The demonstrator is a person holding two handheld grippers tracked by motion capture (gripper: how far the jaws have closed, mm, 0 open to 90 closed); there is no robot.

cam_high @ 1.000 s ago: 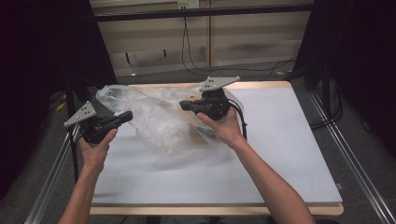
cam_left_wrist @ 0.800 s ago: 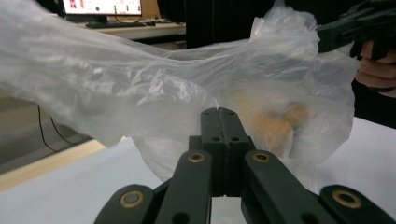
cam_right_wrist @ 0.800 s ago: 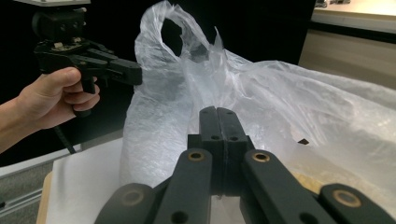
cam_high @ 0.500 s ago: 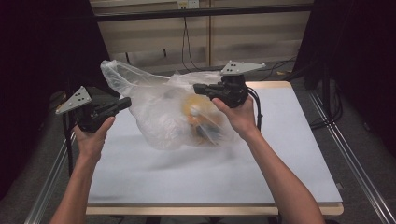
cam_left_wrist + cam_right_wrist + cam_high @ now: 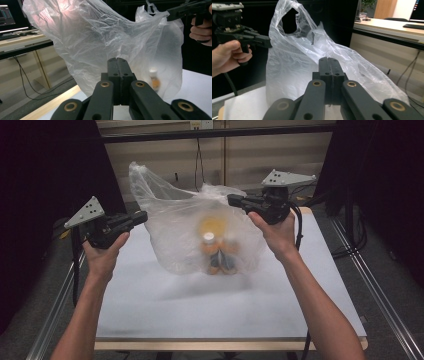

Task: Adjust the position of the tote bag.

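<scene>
A clear plastic bag (image 5: 176, 227) hangs stretched between my two grippers, its bottom just on the white table (image 5: 200, 315). Inside it I make out an orange-lidded jar (image 5: 210, 226) and a small white-capped bottle (image 5: 209, 240), blurred by the film. My left gripper (image 5: 144, 216) is shut on the bag's left edge. My right gripper (image 5: 231, 199) is shut on the right edge, higher up. In the left gripper view the shut jaws meet at my left gripper (image 5: 117, 60) before the bag (image 5: 112, 35). In the right gripper view my right gripper (image 5: 328, 60) is likewise shut against the bag (image 5: 292, 62).
The white table has a wooden rim (image 5: 230, 344) at the near edge. Metal rails (image 5: 380, 285) run along both sides. Cables (image 5: 197, 165) hang behind the table. A desk with a keyboard (image 5: 414, 26) stands far off in the right gripper view.
Both hands have risen and spread apart, the right one going right. The bag has gone from lying crumpled on the table to hanging upright, with its contents gathered at the bottom.
</scene>
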